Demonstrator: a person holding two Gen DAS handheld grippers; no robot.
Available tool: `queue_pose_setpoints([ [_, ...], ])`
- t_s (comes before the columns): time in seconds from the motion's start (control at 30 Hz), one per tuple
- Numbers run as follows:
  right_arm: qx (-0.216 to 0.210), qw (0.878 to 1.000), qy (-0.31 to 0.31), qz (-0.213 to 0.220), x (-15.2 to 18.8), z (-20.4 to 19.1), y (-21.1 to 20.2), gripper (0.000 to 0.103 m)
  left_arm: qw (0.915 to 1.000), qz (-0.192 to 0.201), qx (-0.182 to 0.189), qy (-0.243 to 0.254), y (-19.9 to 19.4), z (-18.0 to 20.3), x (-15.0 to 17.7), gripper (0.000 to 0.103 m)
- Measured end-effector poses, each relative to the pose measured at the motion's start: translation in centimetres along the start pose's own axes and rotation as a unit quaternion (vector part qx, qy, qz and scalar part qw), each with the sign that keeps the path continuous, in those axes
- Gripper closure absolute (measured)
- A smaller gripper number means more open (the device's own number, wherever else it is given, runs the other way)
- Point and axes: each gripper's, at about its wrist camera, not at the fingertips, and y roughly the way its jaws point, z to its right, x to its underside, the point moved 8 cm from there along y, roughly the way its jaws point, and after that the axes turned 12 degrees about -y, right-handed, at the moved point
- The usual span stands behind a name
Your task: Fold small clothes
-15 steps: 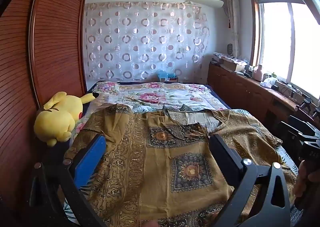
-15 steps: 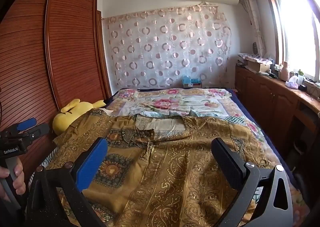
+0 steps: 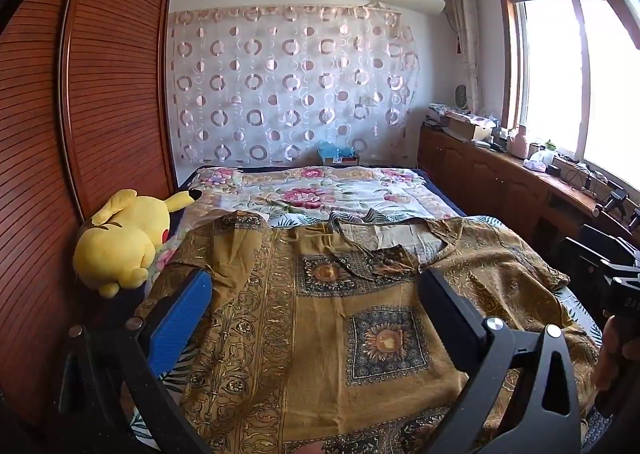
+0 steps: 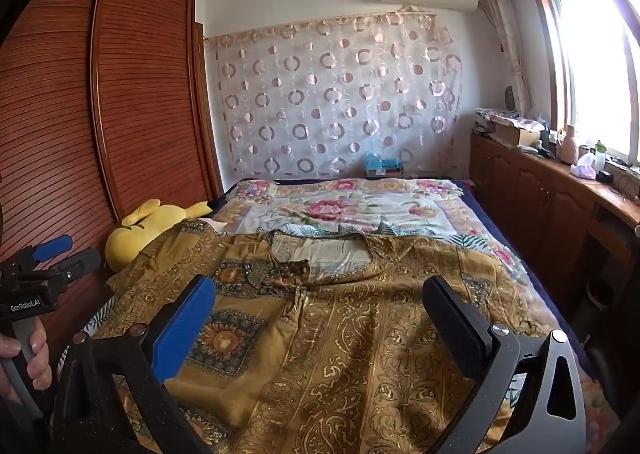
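A mustard-brown patterned garment (image 3: pixel 320 318) lies spread flat on the bed, neckline toward the far end; it also shows in the right wrist view (image 4: pixel 360 326). My left gripper (image 3: pixel 316 290) is open and empty, held above the garment's left half. My right gripper (image 4: pixel 320 294) is open and empty, held above the garment's middle and right half. The left gripper also shows at the left edge of the right wrist view (image 4: pixel 48 258). The right gripper's body shows at the right edge of the left wrist view (image 3: pixel 612 278).
A floral quilt (image 3: pixel 320 193) covers the far end of the bed. A yellow plush toy (image 3: pixel 124 238) lies at the bed's left edge against a wooden wardrobe (image 3: pixel 80 113). A wooden cabinet (image 4: pixel 540 197) with clutter runs along the right under the window.
Both grippers have barely moved; the views are nearly the same as before. The garment has not moved.
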Motion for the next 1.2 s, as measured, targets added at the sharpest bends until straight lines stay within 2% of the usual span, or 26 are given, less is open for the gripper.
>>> queue_pose_setpoints([
  [1.2,0.003,1.000,0.000,0.001,-0.15,0.11,-0.32,0.000,0.9999,0.002,-0.005,0.012,-0.33,0.06,0.21,0.000],
])
